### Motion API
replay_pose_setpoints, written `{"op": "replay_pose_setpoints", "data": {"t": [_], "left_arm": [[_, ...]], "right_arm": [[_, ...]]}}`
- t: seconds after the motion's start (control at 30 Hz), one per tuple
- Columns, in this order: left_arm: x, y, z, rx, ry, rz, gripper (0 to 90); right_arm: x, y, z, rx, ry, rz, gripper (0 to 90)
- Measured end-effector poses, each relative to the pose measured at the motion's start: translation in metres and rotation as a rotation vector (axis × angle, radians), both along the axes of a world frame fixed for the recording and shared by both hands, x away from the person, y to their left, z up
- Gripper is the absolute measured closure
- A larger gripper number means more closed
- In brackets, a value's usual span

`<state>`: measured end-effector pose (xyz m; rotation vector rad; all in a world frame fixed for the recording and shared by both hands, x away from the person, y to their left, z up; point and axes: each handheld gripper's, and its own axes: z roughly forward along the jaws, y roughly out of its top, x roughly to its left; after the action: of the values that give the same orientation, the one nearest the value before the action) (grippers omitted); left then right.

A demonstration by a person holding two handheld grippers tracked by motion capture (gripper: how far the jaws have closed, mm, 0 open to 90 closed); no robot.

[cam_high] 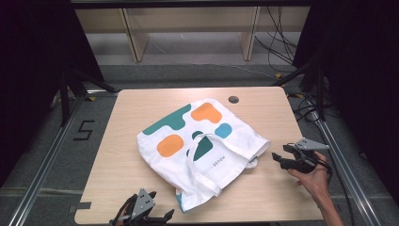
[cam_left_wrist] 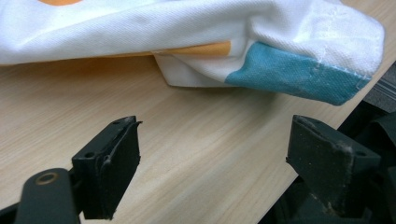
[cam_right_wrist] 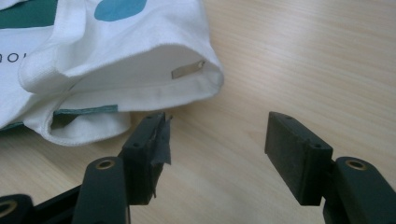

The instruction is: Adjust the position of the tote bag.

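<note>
Roughly centred on a pale wooden table (cam_high: 127,141), a white tote bag (cam_high: 188,136) printed with orange, green and blue blobs lies flat and slightly skewed, its two long handles (cam_high: 200,162) flopped across its front. The left gripper (cam_high: 155,217) sits at the table's near edge, jaws spread wide and empty, aimed at the bag's near corner (cam_left_wrist: 299,72), which shows a blue patch and overhangs the table edge a little. The right gripper (cam_high: 281,157), held in a hand (cam_high: 315,179) at the table's right side, is also spread and empty, with its jaws just beside the bag's open mouth (cam_right_wrist: 154,79); one jaw stands close against the lower hem. Several things could go wrong from here. A grab at the mouth might catch only one cloth layer, or both layers together, so the bag opens badly or not at all. A loose handle could be pinched instead of the hem. Because the cloth is soft and light, a sideways nudge from a jaw would likely bunch it or slide it, and the overhanging corner could slip off the table.
</note>
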<state>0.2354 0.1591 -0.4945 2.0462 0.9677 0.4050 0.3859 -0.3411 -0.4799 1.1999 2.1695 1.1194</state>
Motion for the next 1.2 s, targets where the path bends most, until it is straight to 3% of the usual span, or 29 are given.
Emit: {"op": "replay_pose_setpoints", "data": {"t": [0.13, 0.17, 0.2, 0.3, 0.43, 0.5, 0.53, 0.6, 0.67, 0.7, 0.77, 0.9, 1.0, 1.03, 1.07, 1.13, 1.17, 1.2], "left_arm": [[0.0, 0.0, 0.001, 0.025, -0.018, -0.021, 16.1], [-0.001, -0.002, 0.0, 0.001, -0.003, -0.004, 16.1], [0.0, -0.003, 0.0, 0.003, -0.015, -0.006, 16.1], [0.001, -0.008, 0.001, -0.004, -0.003, -0.018, 16.2], [0.001, -0.012, 0.001, 0.018, -0.014, -0.027, 16.3], [0.002, -0.017, 0.001, 0.017, -0.003, -0.035, 16.3], [0.002, -0.018, 0.001, 0.013, -0.004, -0.038, 16.3], [0.003, -0.02, 0.001, -0.002, -0.026, -0.04, 17.1], [0.001, -0.02, 0.001, 0.002, -0.022, -0.037, 18.1], [0.001, -0.019, 0.002, 0.027, -0.025, -0.052, 18.9], [-0.002, -0.022, 0.003, -0.004, -0.017, -0.07, 20.4], [-0.006, -0.023, 0.003, 0.022, -0.02, -0.095, 20.7], [-0.01, -0.034, 0.004, -0.025, -0.02, -0.107, 19.2], [-0.01, -0.038, 0.004, -0.02, -0.026, -0.105, 19.0], [-0.008, -0.04, 0.004, 0.01, -0.036, -0.104, 18.6], [-0.007, -0.045, 0.002, 0.001, -0.034, -0.09, 19.3], [-0.001, -0.05, 0.0, 0.035, -0.028, -0.085, 19.6], [0.001, -0.053, 0.0, 0.034, -0.013, -0.076, 19.7]], "right_arm": [[0.003, 0.005, 0.002, -0.011, -0.014, -0.012, 40.5], [0.007, 0.005, 0.002, -0.023, -0.04, 0.005, 40.6], [0.009, 0.005, 0.002, -0.033, -0.048, 0.005, 40.8], [0.017, 0.012, 0.001, -0.014, -0.038, 0.018, 41.5], [0.024, 0.02, 0.002, -0.035, -0.042, 0.021, 42.0], [0.032, 0.025, 0.003, -0.034, -0.04, 0.025, 44.0], [0.036, 0.025, 0.003, -0.047, -0.065, 0.031, 45.3], [0.04, 0.028, 0.003, -0.047, -0.062, 0.036, 46.8], [0.045, 0.029, 0.004, -0.076, -0.073, 0.05, 48.4], [0.048, 0.029, 0.003, -0.076, -0.08, 0.053, 49.5], [0.051, 0.03, 0.002, -0.097, -0.08, 0.067, 52.5], [0.054, 0.032, 0.001, -0.094, -0.076, 0.087, 56.8], [0.055, 0.033, 0.001, -0.097, -0.062, 0.087, 57.2], [0.056, 0.033, 0.0, -0.101, -0.068, 0.092, 57.2], [0.055, 0.035, 0.0, -0.085, -0.047, 0.075, 57.3], [0.056, 0.035, 0.0, -0.086, -0.052, 0.078, 58.3], [0.057, 0.035, 0.0, -0.083, -0.059, 0.088, 58.9], [0.057, 0.035, 0.0, -0.077, -0.057, 0.089, 59.3]]}}
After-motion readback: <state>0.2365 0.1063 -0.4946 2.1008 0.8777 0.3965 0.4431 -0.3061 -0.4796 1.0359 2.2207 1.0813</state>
